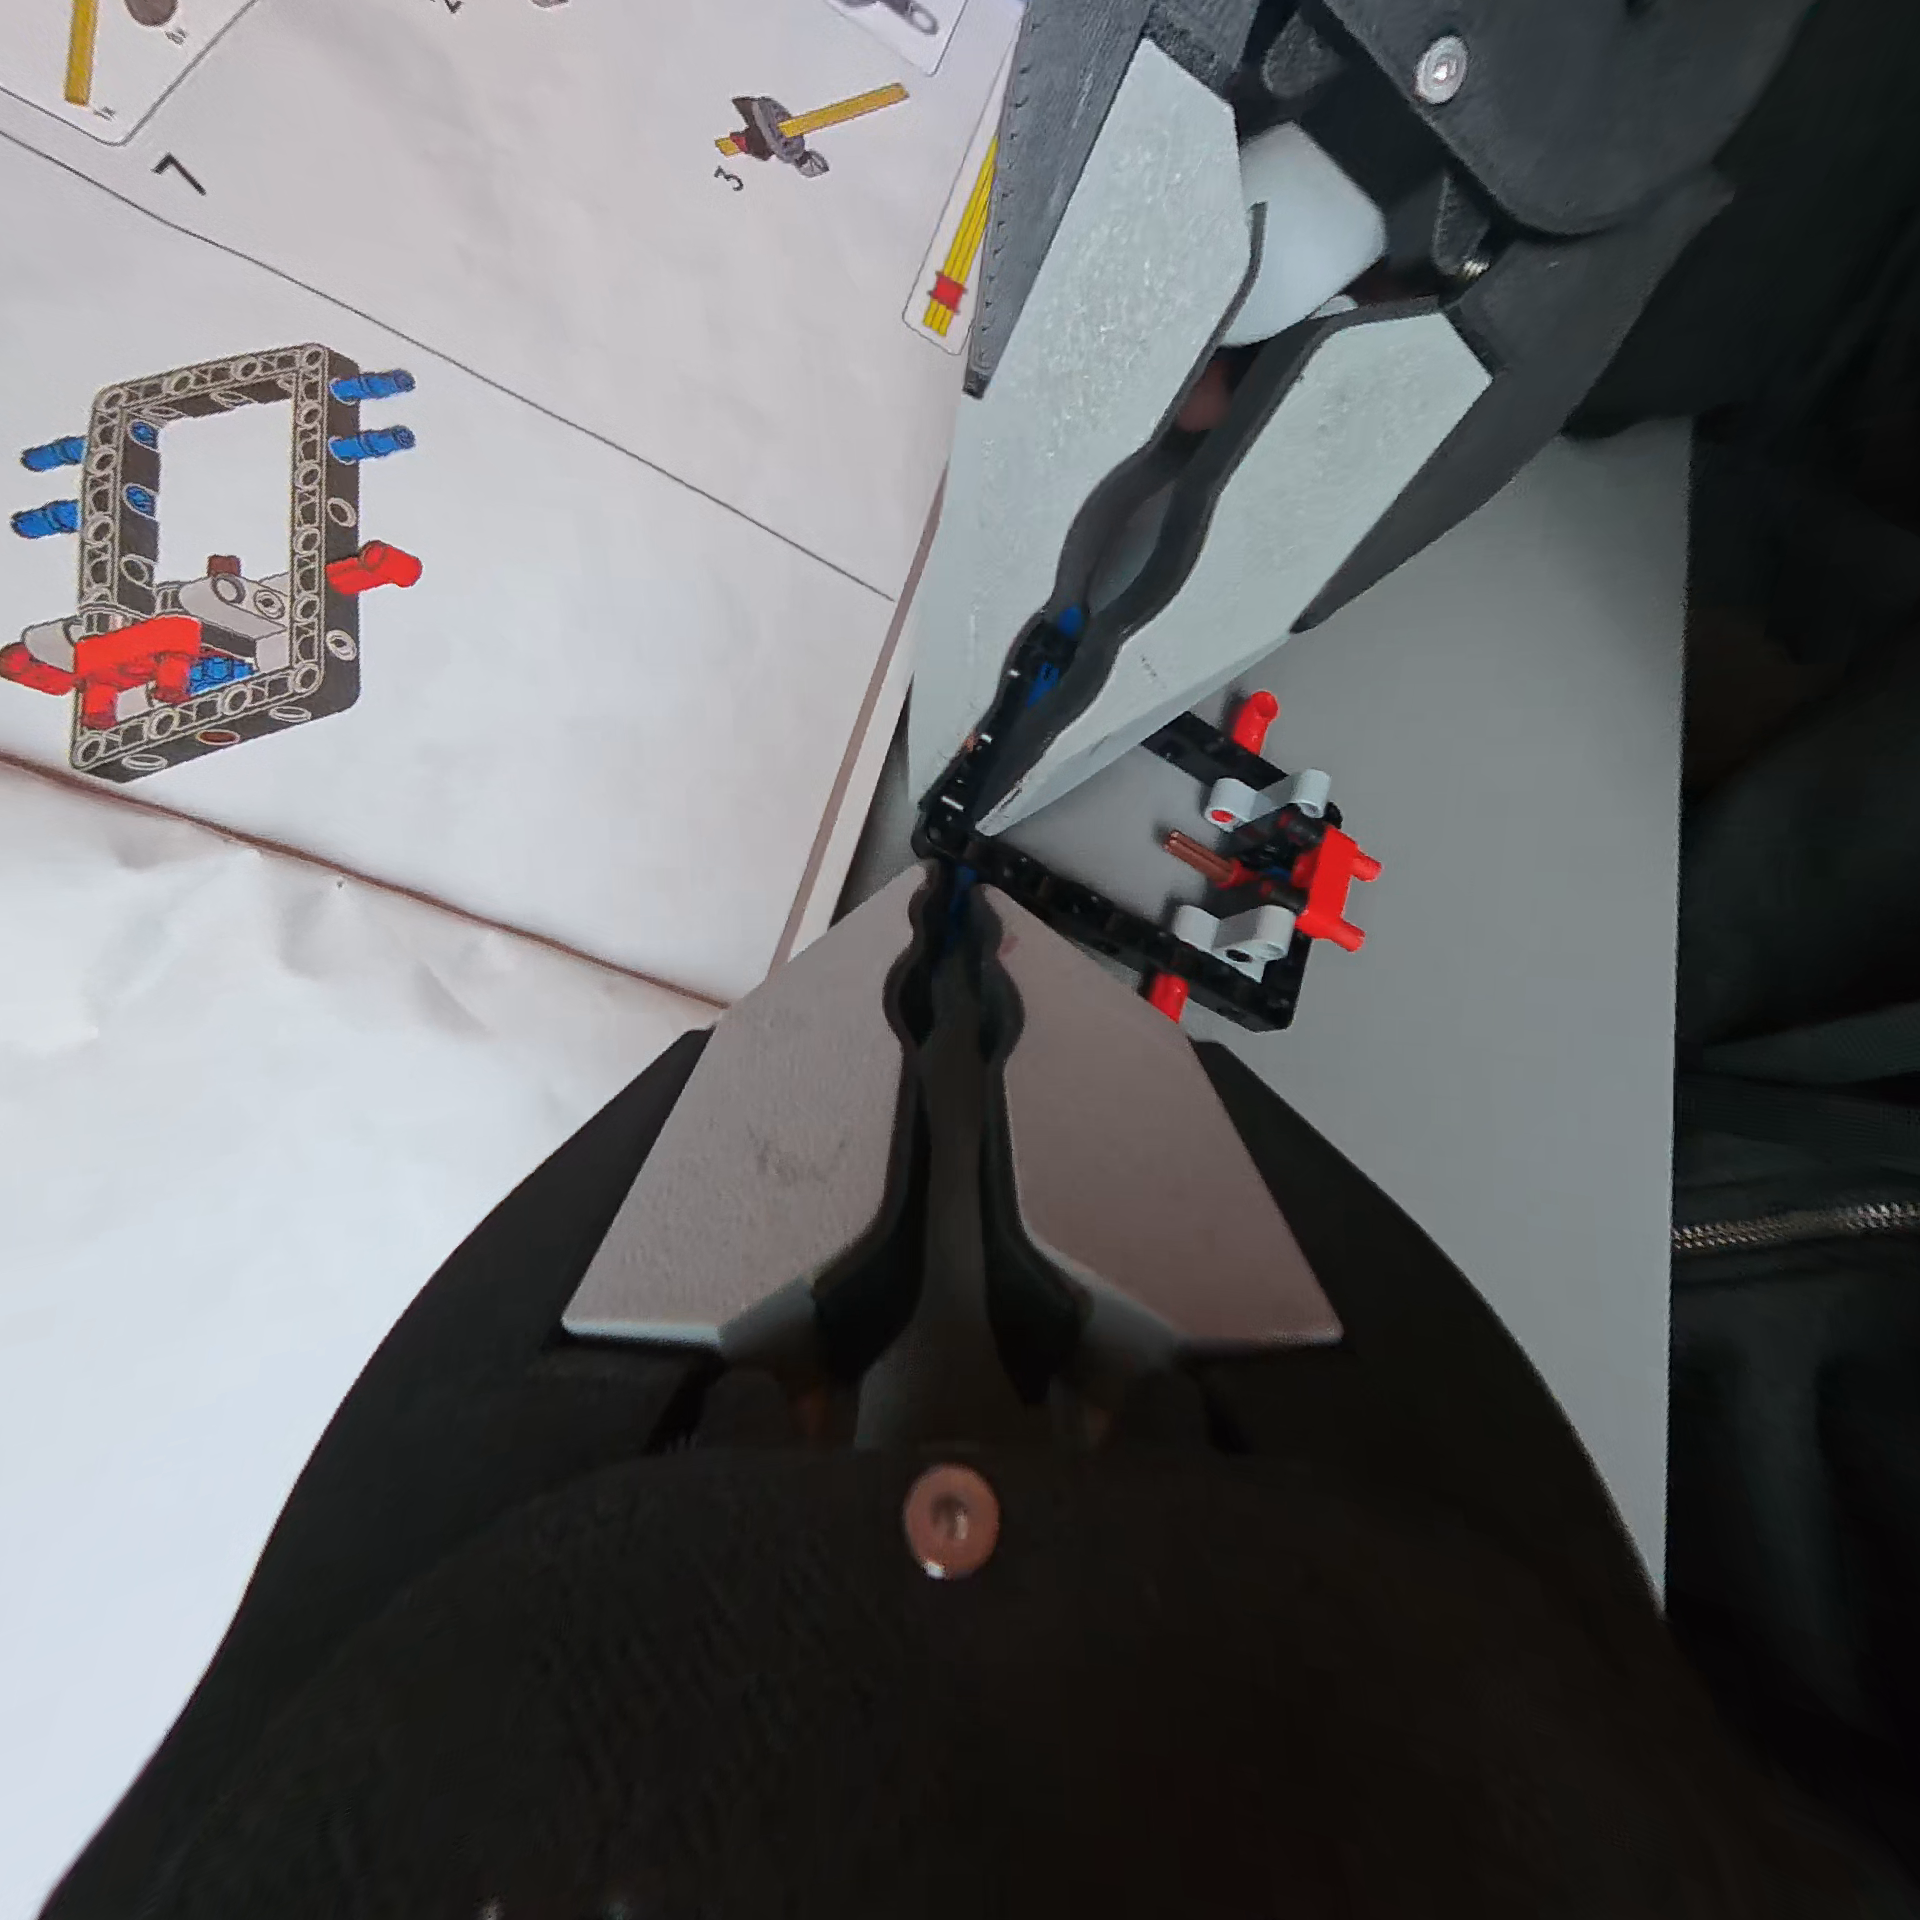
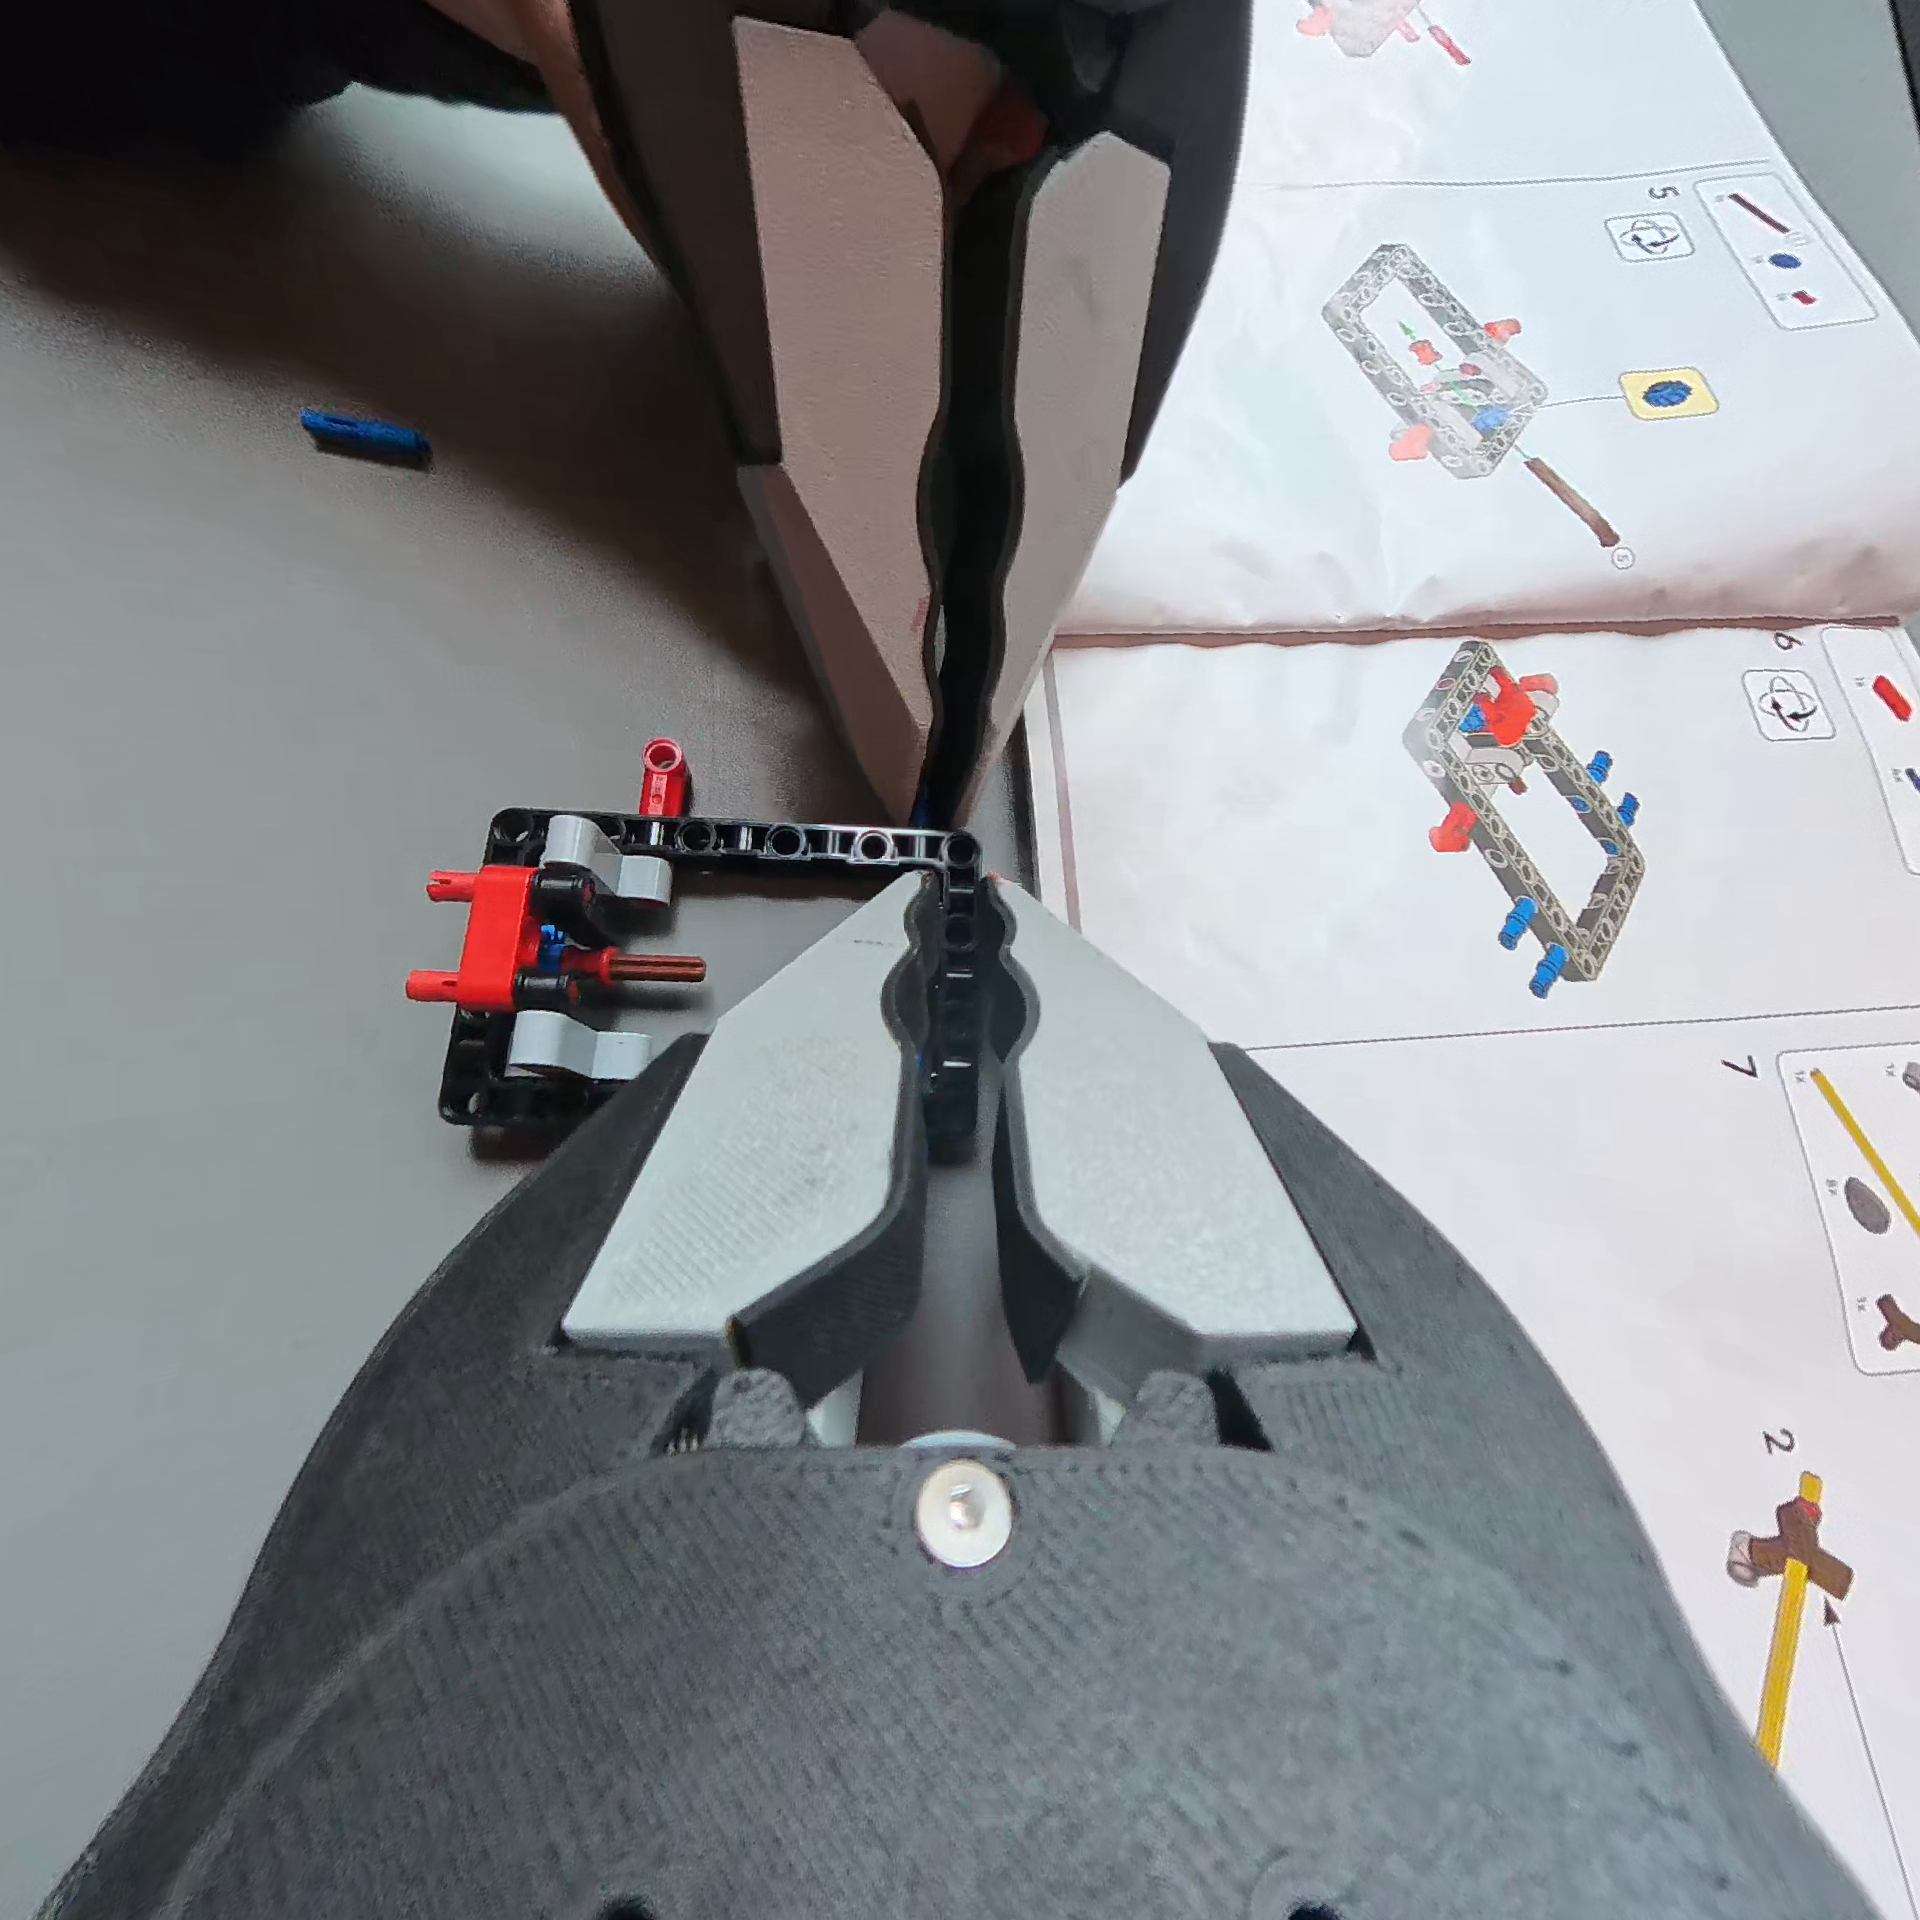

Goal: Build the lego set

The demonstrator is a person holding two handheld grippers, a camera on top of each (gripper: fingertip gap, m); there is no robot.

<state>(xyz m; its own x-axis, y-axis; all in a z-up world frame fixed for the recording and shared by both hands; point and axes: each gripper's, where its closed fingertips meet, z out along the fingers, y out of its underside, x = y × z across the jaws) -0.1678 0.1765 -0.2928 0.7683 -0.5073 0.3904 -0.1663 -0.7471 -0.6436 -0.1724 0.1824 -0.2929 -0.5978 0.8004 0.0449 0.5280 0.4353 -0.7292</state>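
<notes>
A grey table carries an open booklet along 1 edge, its pages showing drawn build steps. Beside the booklet's edge lies the black frame, flat on the table, with 2 grey connectors, a red block and a brown axle at its far end. The right gripper pinches the frame's short side near a corner. The left gripper meets the same corner from the opposite side, its fingers pressed onto something blue; what exactly it holds I cannot tell. A loose blue pin lies well apart, toward the table's far side
</notes>
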